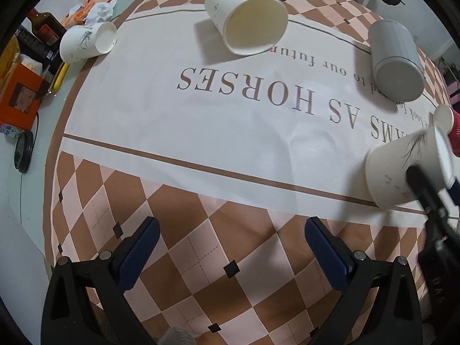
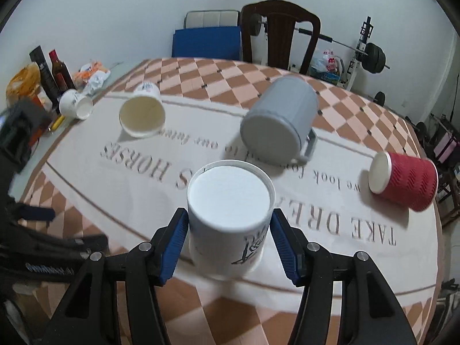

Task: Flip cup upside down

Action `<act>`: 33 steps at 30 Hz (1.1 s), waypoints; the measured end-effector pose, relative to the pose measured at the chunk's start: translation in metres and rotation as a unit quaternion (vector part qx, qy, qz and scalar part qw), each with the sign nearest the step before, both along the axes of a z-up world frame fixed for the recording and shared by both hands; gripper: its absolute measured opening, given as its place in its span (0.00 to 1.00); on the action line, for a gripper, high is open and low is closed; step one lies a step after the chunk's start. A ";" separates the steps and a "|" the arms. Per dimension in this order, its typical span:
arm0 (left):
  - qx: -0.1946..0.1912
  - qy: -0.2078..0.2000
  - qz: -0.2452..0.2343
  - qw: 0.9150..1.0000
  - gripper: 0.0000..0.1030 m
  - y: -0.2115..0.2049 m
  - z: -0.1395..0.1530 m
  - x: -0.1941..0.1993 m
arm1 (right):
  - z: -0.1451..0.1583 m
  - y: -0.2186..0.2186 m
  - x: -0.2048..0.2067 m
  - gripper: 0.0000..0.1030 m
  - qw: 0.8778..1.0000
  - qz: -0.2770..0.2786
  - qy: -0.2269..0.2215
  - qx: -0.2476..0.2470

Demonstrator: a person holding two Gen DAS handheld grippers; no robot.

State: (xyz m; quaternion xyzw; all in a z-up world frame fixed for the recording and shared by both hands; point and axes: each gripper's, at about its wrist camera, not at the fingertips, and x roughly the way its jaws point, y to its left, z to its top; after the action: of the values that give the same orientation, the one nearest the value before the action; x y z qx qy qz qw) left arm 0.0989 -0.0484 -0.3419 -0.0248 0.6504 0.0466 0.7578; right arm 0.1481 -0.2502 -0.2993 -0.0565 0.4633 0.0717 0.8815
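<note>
My right gripper (image 2: 228, 224) is shut on a white paper cup (image 2: 228, 201) with dark print, its closed base facing the camera. The same cup (image 1: 402, 169) shows at the right edge of the left wrist view, tilted above the cloth, with the right gripper's dark finger (image 1: 422, 187) on it. My left gripper (image 1: 231, 235) is open and empty above the checkered part of the tablecloth (image 1: 201, 253).
A white paper cup (image 2: 142, 115) lies on its side, mouth toward me. A grey mug (image 2: 279, 120), a red ribbed cup (image 2: 405, 179) and a small white cup (image 2: 76, 105) also lie on their sides. Bottles (image 2: 59, 72), boxes and bags stand at the left; chairs and a barbell are behind.
</note>
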 end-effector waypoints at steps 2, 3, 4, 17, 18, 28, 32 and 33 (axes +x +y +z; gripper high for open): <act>0.004 -0.005 -0.005 1.000 1.00 -0.002 0.004 -0.003 | -0.003 -0.005 -0.003 0.59 1.000 -0.007 0.005 0.003; 0.006 -0.008 -0.006 1.000 1.00 -0.003 0.005 -0.006 | -0.003 -0.007 -0.005 0.59 1.000 -0.012 0.008 0.003; 0.007 -0.011 -0.007 1.000 1.00 -0.005 0.008 -0.007 | -0.002 -0.010 -0.007 0.59 1.000 -0.019 0.015 0.008; 0.011 -0.074 -0.070 0.995 1.00 -0.021 0.086 -0.034 | 0.047 -0.022 -0.067 0.92 0.994 -0.108 0.022 -0.002; 0.009 -0.077 -0.072 0.994 1.00 -0.021 0.091 -0.028 | 0.052 -0.023 -0.070 0.97 0.992 -0.121 0.025 -0.006; -0.009 -0.148 -0.106 0.983 1.00 -0.017 0.180 -0.067 | 0.142 -0.026 -0.127 0.99 0.980 -0.193 0.004 -0.041; -0.013 -0.180 -0.117 0.977 1.00 -0.014 0.226 -0.093 | 0.189 -0.024 -0.160 0.99 0.977 -0.208 -0.008 -0.039; -0.014 -0.186 -0.117 0.975 1.00 -0.013 0.234 -0.098 | 0.201 -0.023 -0.169 0.99 0.976 -0.213 -0.013 -0.038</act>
State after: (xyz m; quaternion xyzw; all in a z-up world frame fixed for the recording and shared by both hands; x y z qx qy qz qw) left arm 0.0005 -0.0615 -0.1078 0.0329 0.4968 -0.0572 0.8653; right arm -0.0206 -0.2732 -0.0985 0.0086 0.4559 -0.1359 0.8796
